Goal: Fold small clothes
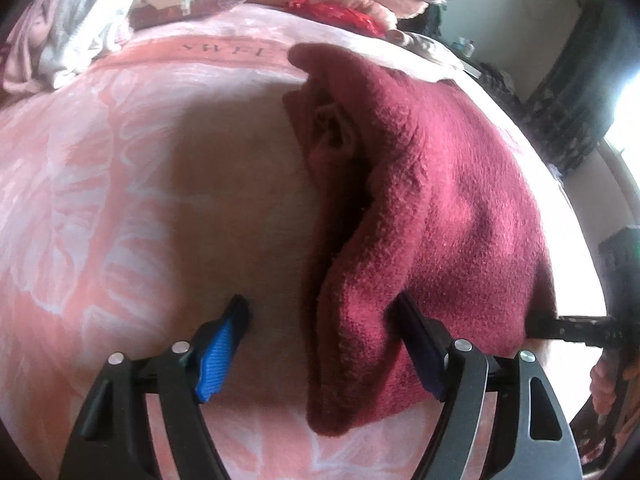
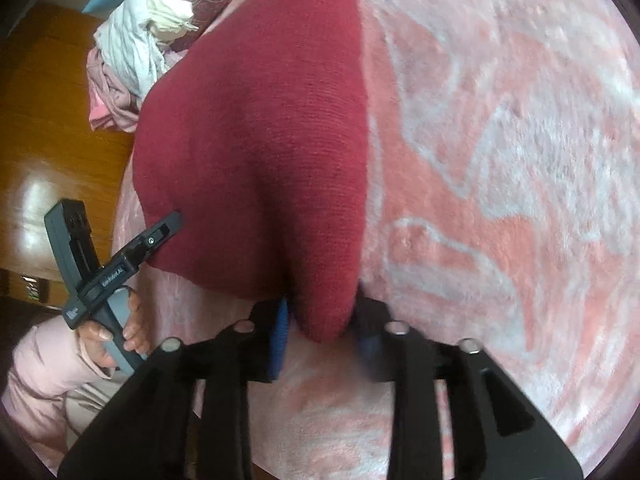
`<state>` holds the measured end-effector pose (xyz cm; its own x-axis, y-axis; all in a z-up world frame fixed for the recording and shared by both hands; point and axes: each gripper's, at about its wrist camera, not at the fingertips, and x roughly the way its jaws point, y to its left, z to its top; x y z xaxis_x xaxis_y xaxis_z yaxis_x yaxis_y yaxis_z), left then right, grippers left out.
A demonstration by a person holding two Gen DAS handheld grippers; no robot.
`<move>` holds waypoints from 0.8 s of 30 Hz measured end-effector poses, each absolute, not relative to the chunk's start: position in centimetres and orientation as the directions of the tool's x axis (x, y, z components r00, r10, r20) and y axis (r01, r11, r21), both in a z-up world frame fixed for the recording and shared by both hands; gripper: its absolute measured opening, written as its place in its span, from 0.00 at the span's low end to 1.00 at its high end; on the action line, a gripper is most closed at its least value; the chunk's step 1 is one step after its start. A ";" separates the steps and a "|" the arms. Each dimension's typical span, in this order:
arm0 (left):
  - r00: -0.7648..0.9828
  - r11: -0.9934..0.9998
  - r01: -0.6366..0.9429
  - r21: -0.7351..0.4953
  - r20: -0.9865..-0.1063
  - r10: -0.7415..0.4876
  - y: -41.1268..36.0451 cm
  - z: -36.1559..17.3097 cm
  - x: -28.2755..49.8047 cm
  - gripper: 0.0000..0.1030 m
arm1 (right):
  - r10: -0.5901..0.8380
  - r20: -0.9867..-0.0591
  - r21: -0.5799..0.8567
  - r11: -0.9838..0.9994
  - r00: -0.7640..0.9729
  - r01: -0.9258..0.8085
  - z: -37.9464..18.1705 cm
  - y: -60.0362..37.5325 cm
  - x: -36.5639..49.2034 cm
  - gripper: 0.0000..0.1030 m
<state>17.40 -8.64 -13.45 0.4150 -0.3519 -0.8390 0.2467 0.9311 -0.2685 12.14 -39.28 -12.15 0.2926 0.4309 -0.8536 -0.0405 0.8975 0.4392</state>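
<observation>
- The maroon knit garment lies on the pink-and-white floral blanket. In the left wrist view its long axis runs from about 11 o'clock down to 6 o'clock, filling the right half of the picture.
- In the right wrist view the garment stretches from 12 o'clock down to a narrow fold at 6 o'clock, widest at the middle left.
- The left gripper stands wide open. Its blue-padded finger rests on bare blanket at 7 o'clock; the other finger presses against the garment's lower edge at 5 o'clock. A fold of the knit sits between the fingers, but nothing is clamped.
- The right gripper has its fingers drawn close around the garment's narrow bottom fold, pinching it from both sides.
- In the right wrist view the left gripper's tip touches the garment's left edge at 8 o'clock, held by the person's left hand.
- The knit looks fuzzy, thick and dark red, doubled over itself, with a paler inner layer showing in an open crease near the top.
- A pile of crumpled clothes lies at 10 o'clock, beside the garment's far end.
</observation>
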 end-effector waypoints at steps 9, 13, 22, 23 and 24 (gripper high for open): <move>0.451 0.968 0.159 -0.192 -0.858 -0.244 -6.1 -8.7 12.5 0.79 | 0.185 -0.908 0.137 0.979 0.377 -0.151 -5.4 -35.3 6.5 0.84; 0.493 0.980 0.098 -0.173 -0.847 -0.198 -4.7 -6.3 10.7 0.85 | 0.155 -0.908 0.101 0.983 0.389 -0.155 -4.4 -34.4 4.1 0.84; 0.544 0.990 0.125 -0.066 -0.830 -0.124 -4.7 -1.8 7.3 0.96 | 0.108 -0.876 0.116 0.993 0.471 -0.011 -2.1 -35.0 0.1 0.87; 0.545 0.990 0.128 -0.059 -0.830 -0.119 -4.7 -1.5 6.8 0.96 | 0.096 -0.873 0.104 0.994 0.478 -0.008 -1.8 -34.5 0.0 0.88; 0.541 0.990 0.132 -0.053 -0.833 -0.116 -4.8 -1.2 6.4 0.96 | 0.092 -0.870 0.102 0.995 0.484 -0.006 -1.6 -34.3 -0.2 0.88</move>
